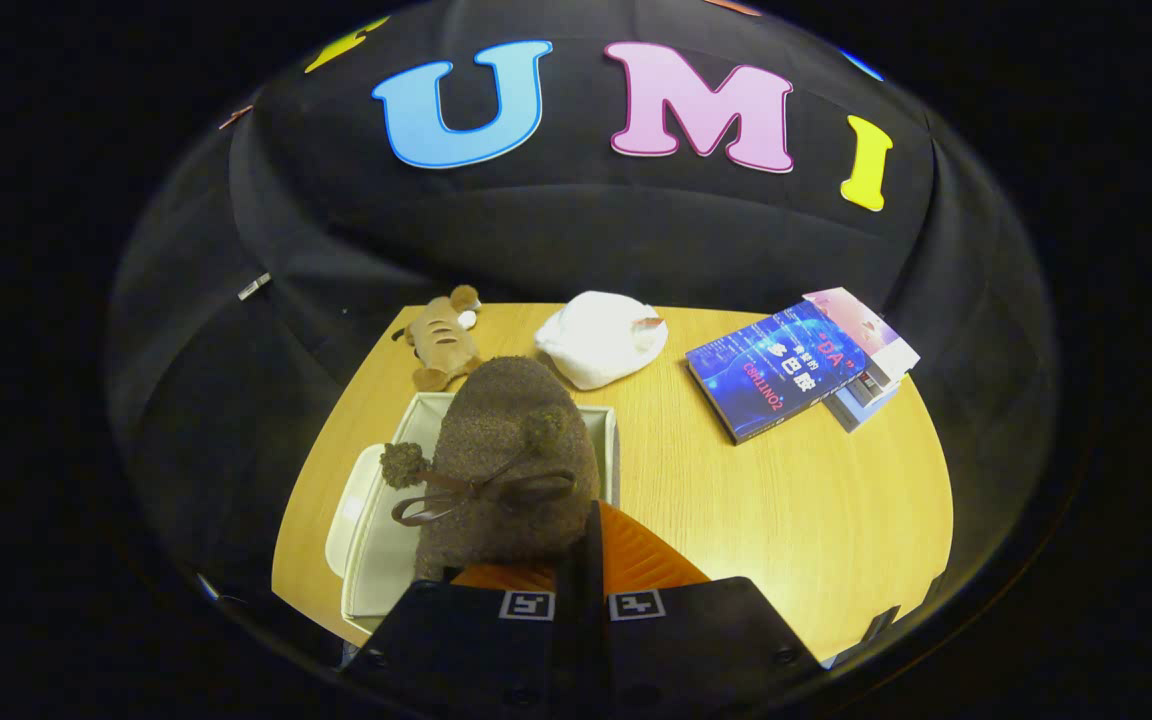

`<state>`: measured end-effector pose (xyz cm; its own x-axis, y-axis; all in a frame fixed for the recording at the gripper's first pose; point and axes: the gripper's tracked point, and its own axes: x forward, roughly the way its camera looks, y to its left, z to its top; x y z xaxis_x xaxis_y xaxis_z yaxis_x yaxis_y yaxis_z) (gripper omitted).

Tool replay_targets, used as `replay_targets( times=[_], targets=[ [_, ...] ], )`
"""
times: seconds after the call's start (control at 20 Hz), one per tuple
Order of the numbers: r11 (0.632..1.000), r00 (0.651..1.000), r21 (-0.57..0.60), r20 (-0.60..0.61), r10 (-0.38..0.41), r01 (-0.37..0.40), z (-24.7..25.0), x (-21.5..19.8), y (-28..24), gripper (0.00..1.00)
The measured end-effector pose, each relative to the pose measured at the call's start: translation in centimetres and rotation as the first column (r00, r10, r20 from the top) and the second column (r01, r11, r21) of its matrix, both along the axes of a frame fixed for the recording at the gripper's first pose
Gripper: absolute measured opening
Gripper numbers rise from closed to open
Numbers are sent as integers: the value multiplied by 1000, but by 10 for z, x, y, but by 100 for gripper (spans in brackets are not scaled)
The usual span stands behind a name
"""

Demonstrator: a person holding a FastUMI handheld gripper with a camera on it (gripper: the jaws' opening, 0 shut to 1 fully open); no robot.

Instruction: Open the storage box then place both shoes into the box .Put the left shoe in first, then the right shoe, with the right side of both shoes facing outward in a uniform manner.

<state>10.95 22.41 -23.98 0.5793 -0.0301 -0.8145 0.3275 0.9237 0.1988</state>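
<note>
While your gripper point(581, 585) has its fingers pinched tight on the heel of the brown fuzzy shoe point(511, 455), you hold it over the open storage box point(376, 560) on the table point(796, 500)

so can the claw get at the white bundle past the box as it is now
Probably not yet. The claw is shut on the brown shoe, held over the open box. The white bundle lies on the table beyond the box, with the shoe in the way.
</note>
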Motion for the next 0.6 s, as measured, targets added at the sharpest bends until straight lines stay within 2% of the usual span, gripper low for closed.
replay_targets(
  times=[0.3, 0.6],
  targets=[
    [994, 997, -107, -80, -8, 0, -36, -1, 5, 5],
    [992, 994, -115, -106, 32, -44, -47, -4, 18, 17]
  ],
)
